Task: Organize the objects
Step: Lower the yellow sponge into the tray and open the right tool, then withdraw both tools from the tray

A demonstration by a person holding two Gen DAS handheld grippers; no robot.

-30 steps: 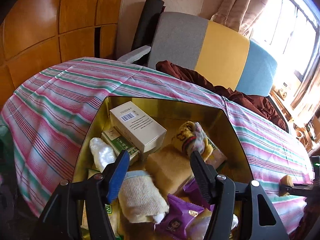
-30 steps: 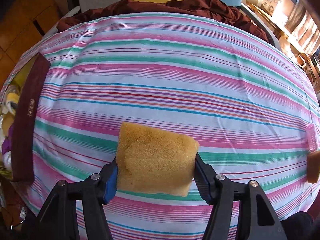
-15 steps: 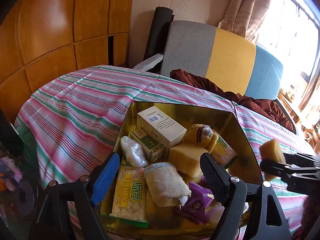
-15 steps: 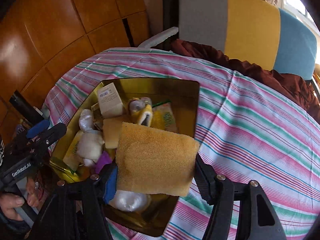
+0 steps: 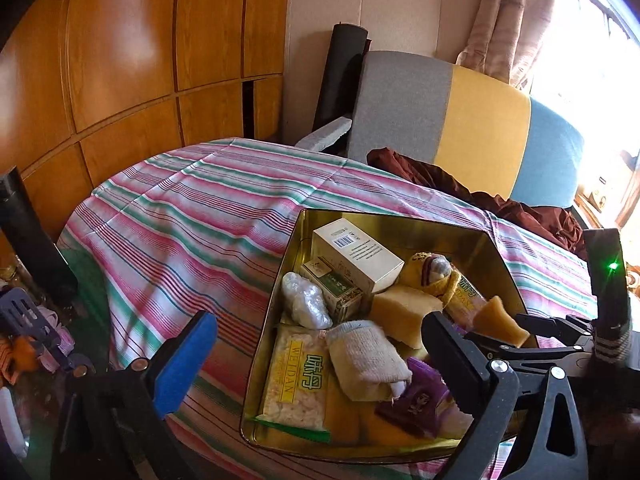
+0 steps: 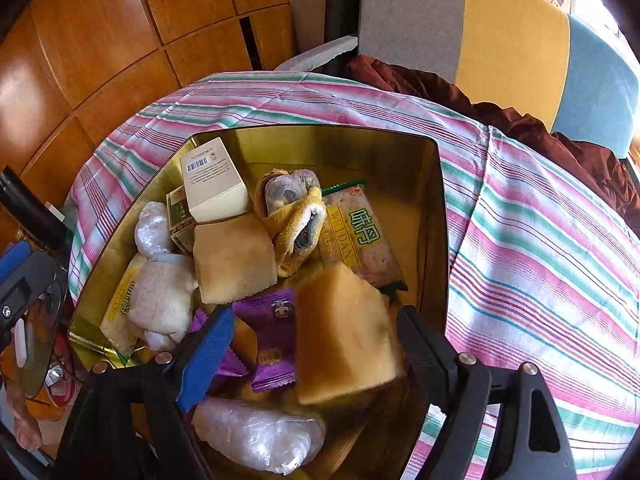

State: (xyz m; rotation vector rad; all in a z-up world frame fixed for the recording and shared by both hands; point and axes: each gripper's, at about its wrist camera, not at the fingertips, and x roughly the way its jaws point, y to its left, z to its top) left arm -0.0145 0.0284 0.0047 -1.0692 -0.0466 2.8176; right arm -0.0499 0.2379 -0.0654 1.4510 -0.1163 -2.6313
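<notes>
Gold tin (image 6: pixel 434 216) crammed; right gripper (image 6: pixel 312 344) fingers opening around sponge (image 6: pixel 344 340); left gripper (image 5: pixel 316 352) opening, empty.

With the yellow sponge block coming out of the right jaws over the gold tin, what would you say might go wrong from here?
1. The yellow sponge block sits between the opening right jaws, gap on the blue pad side; it may tumble toward the gold tin's near rim.
2. It may land on the purple snack packets and sit proud of the pile.
</notes>
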